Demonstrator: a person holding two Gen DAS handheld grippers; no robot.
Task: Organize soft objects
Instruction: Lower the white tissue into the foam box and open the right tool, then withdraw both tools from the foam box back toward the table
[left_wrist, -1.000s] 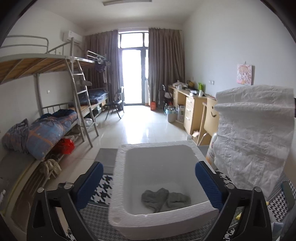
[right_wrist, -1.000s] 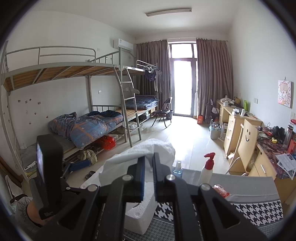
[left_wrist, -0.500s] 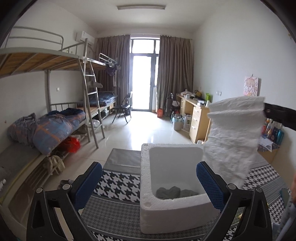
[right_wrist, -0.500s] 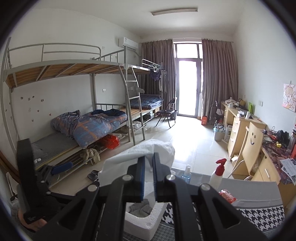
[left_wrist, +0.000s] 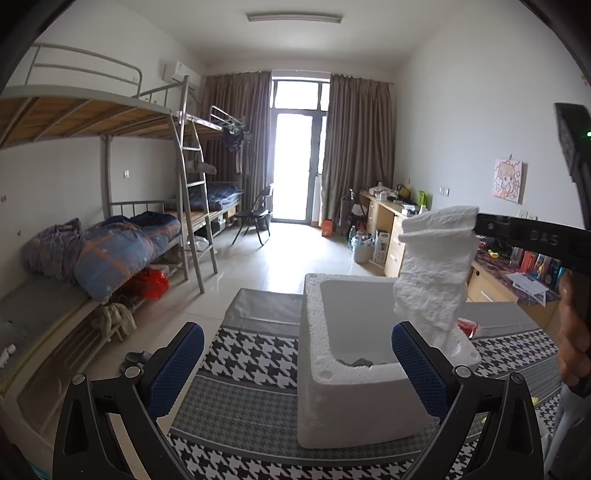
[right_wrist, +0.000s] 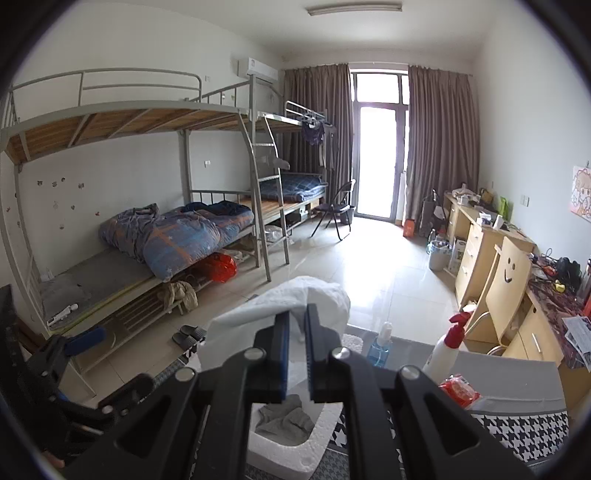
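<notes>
1 embossed "DAS" on right tongs (left_wrist: 476, 227)

White walls, a pale tiled floor (right_wrist: 376, 266) — metal bunk beds (right_wrist: 147, 155) along one side, wooden desks (right_wrist: 480, 240) opposite, brown curtains (right_wrist: 439, 147) flanking a bright glass door (right_wrist: 378, 158).

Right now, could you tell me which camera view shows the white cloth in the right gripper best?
The left wrist view: the white cloth hangs there in full, draped over the foam box. In the right wrist view, the right gripper, shut on it, hides most of the cloth; only bunched folds show.
</notes>
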